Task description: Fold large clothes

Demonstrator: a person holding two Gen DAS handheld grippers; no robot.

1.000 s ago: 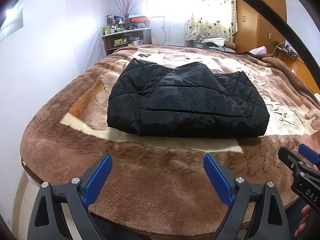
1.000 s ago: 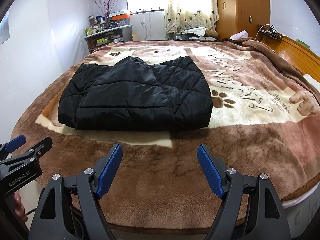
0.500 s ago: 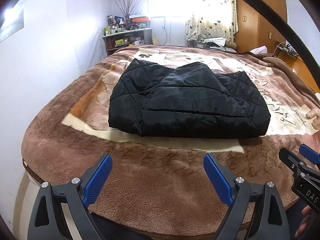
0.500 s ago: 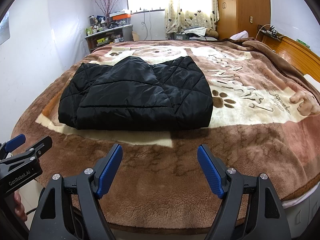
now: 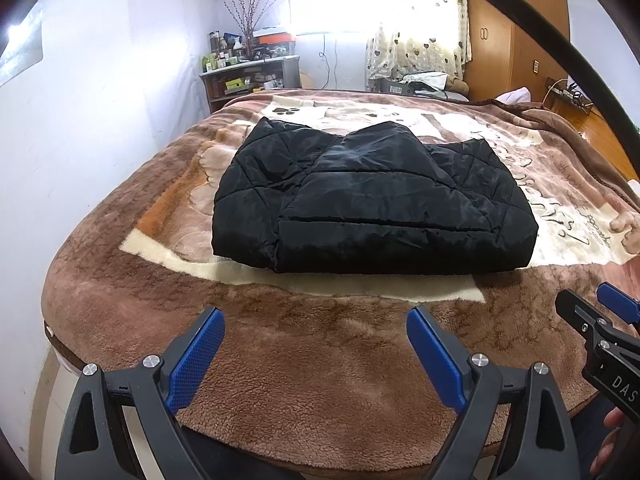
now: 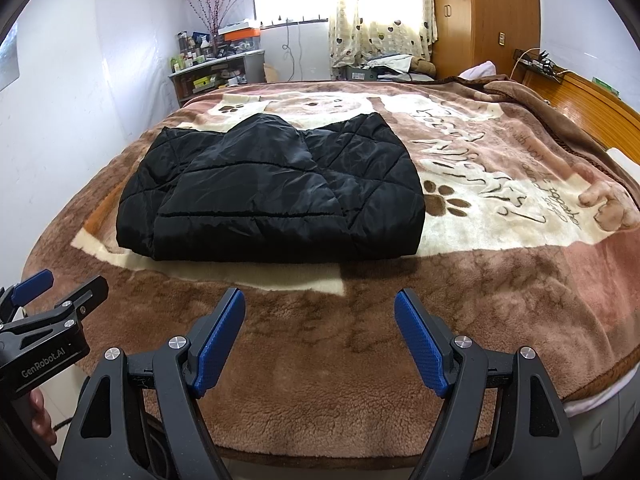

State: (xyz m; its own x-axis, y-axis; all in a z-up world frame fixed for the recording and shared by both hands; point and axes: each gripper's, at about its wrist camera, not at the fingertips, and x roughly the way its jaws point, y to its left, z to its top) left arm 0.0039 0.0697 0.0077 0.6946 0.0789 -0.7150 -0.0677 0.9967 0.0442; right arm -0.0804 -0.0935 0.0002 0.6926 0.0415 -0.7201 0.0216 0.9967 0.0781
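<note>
- A black quilted jacket [image 5: 372, 204] is seen folded into a compact, roughly rectangular bundle, lying flat on the bed [image 5: 320, 364].
- The bundle is placed on a plush brown and cream blanket [image 6: 500, 240] printed with paw marks and script lettering; its near edge is laid along a cream band of the pattern.
- In the right wrist view the jacket is found left of centre, with a pair of brown paw prints [image 6: 444, 200] just beside its right edge.
- A smoother panel is seen folded over the top of the bundle, with diamond-stitched quilting exposed at both sides.
- The left tongs [image 5: 316, 344] are held wide open above the brown near border of the blanket, nothing being caught between the blue pads [image 5: 196, 360].
- The right tongs [image 6: 320, 332] are likewise held open and empty, well short of the jacket.
- Neither pair of tongs is seen touching the jacket or the blanket.
- Each pair of tongs is visible at the edge of the other's view, with fingers of the person's hand [image 6: 40, 412] partly shown under the left tool.
- A cluttered shelf unit [image 5: 248, 80] is seen against the far wall, beside a bright window with a heart-patterned curtain [image 6: 380, 12].
- A wooden wardrobe [image 6: 480, 16] is seen at the far right, and a wooden headboard [image 6: 592, 96] runs along the bed's right side.
</note>
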